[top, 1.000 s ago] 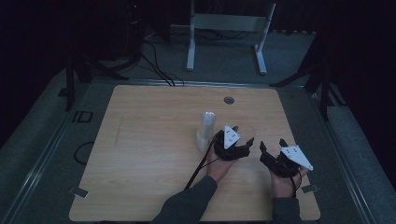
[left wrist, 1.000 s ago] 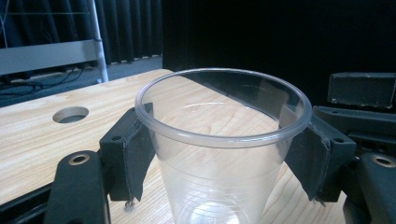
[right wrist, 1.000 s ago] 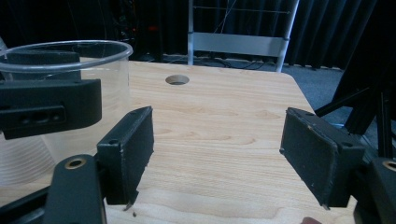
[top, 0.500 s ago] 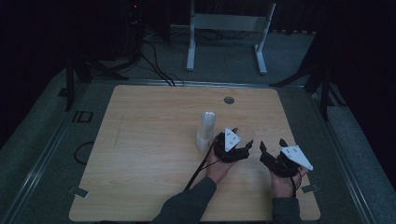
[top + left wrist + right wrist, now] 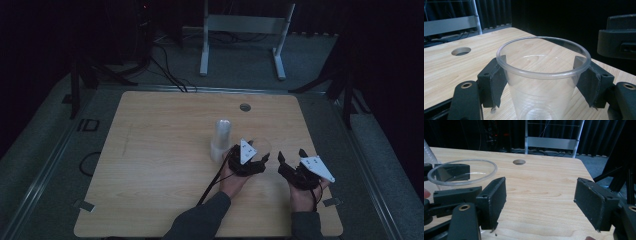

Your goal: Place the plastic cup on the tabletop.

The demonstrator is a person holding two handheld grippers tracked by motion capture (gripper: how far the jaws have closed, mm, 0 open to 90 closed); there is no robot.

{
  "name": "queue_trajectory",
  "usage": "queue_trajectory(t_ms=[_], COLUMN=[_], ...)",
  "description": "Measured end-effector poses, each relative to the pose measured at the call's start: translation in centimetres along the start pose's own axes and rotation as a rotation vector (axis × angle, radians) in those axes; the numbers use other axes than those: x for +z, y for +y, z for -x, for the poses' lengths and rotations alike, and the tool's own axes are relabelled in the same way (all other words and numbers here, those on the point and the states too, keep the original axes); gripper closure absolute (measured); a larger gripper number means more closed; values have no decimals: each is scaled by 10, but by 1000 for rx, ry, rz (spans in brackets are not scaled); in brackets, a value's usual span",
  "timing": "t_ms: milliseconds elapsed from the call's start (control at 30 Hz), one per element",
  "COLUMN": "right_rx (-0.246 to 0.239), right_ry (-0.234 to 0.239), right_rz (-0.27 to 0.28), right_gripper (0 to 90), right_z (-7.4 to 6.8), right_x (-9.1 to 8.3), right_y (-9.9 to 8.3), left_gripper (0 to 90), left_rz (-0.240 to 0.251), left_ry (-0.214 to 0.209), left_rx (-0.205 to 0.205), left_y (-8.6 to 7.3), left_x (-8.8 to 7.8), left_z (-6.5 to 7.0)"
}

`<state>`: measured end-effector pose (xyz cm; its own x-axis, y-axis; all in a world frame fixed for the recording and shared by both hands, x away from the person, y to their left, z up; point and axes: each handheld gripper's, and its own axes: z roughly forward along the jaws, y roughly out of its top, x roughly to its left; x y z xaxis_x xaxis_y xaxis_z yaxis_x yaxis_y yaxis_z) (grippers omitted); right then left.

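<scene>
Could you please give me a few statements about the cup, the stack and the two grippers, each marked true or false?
1. The left gripper has its jaws on either side of a clear cup. True.
2. The right gripper is shut on the cup. False: its jaws stand wide apart with nothing between them.
3. The cup stands upright, mouth up. True.
4. A stack of cups stands at the table's far left edge. False: it stands near the middle, just left of the left gripper.
5. The table has a round hole near its far edge. True.
6. The cup is full of water. False: it looks empty.
</scene>
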<state>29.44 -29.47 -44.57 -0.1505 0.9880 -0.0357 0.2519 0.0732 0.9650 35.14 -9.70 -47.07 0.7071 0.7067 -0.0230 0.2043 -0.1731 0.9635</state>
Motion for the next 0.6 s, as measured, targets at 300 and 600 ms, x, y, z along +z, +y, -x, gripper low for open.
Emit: queue_trajectory(t_ms=[300, 600], right_rx=[0, 0], right_ry=[-2, 0], right_rz=[1, 0], right_gripper=[257, 257], right_z=[1, 0], right_x=[0, 0], right_y=[0, 0], left_gripper=[288, 285], left_rz=[-27, -52], left_ry=[-2, -1], left_rx=[-9, 3], left_y=[-5, -11], left_x=[2, 5], left_z=[-2, -2])
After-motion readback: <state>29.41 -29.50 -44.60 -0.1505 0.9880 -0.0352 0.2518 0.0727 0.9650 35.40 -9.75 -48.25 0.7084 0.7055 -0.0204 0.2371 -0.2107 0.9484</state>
